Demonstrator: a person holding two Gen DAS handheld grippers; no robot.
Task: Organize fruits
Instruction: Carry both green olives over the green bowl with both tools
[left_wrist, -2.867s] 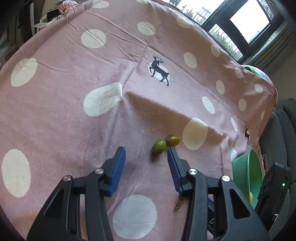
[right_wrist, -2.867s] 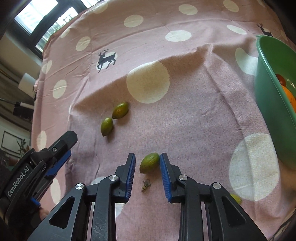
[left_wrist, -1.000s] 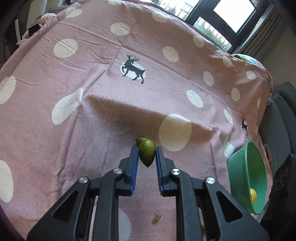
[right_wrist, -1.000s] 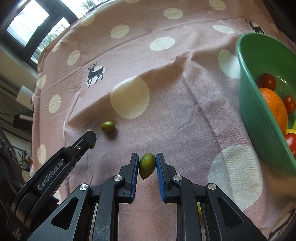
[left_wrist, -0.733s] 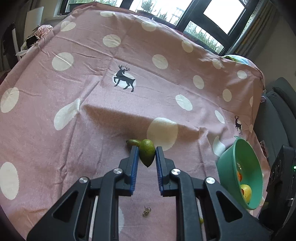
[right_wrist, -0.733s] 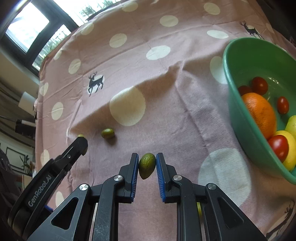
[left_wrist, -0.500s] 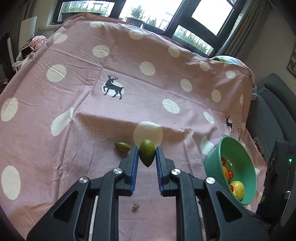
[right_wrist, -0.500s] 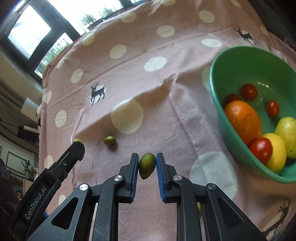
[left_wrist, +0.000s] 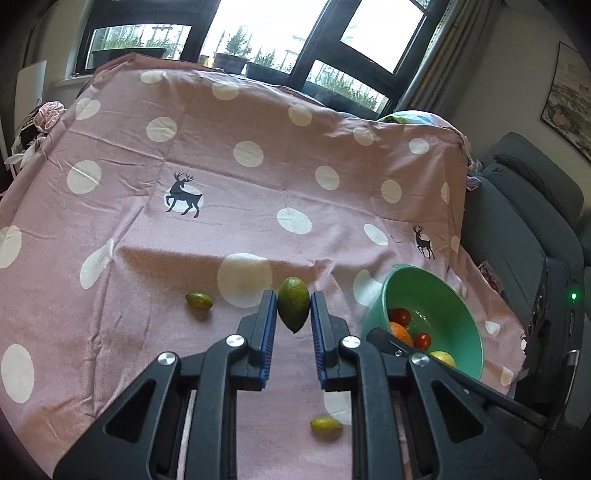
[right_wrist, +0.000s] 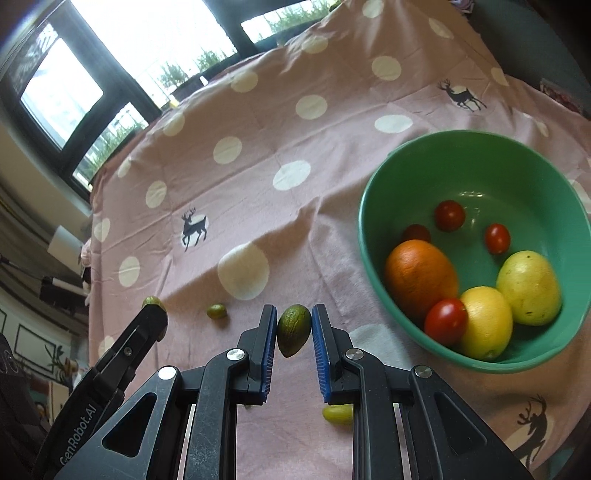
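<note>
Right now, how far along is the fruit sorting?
Done: the green bowl already holds an orange, two yellow fruits and small red tomatoes. In hand: the left claw and right claw each grip a green fruit above the cloth. Left: two small green fruits lie on the cloth.

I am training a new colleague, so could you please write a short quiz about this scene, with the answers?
1. True or false: each gripper, left gripper and right gripper, is shut on a green fruit.
2. How many small green fruits lie loose on the pink cloth in the left wrist view?
3. What is the biggest orange-coloured thing in the green bowl? A) orange B) tomato C) lemon

Key
1. True: left-held fruit, right-held fruit.
2. Two: one far left, one near.
3. A, the orange.
</note>
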